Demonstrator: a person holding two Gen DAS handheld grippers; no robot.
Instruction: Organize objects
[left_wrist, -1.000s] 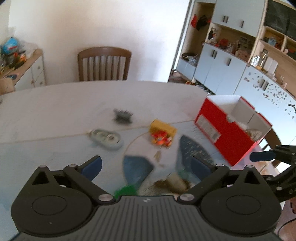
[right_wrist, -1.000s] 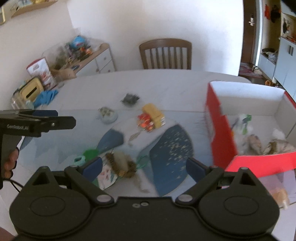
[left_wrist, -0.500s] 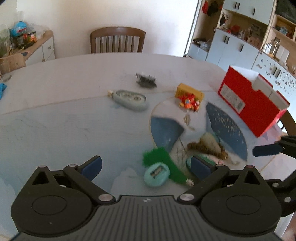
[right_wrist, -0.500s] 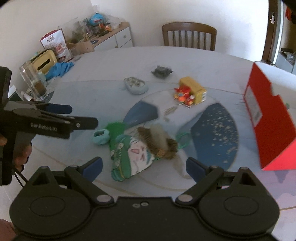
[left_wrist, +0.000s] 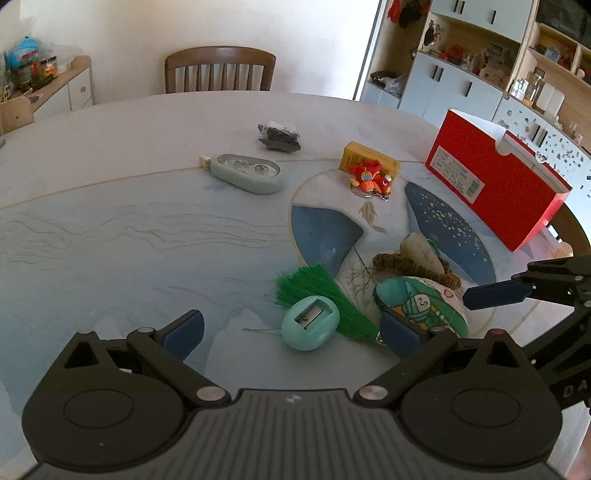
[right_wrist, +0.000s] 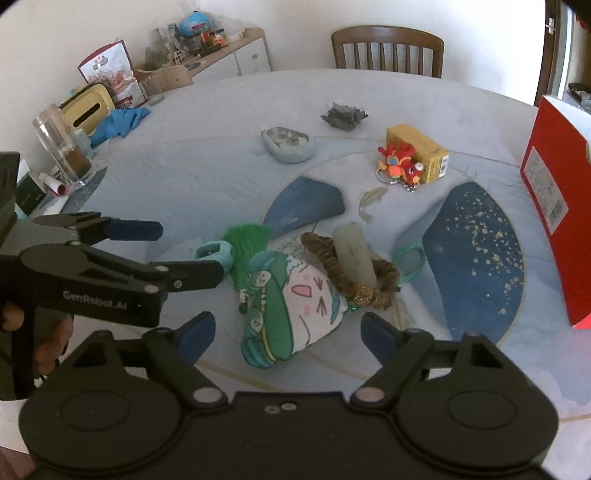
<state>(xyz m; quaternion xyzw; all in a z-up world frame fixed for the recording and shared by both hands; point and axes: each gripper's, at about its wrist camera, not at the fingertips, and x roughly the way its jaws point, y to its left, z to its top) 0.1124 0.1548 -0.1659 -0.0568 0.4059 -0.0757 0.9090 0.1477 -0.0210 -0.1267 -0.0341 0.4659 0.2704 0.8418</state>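
Observation:
A red box stands at the table's right; its side shows in the right wrist view. Loose items lie on the table: a teal sharpener on a green tassel, a cartoon pouch, a brown braided ring with a pale stone, a red plush keychain, a yellow box, a grey-green case, a dark packet. My left gripper is open just before the sharpener. My right gripper is open around the pouch's near end.
A wooden chair stands at the table's far side. A glass jar, a yellow tissue box and a blue cloth sit at the table's left edge. Cabinets line the right wall.
Both grippers have drawn back and tilted down over the near part of the table. The sharpener, tassel and pouch have come into close view. Both stay open.

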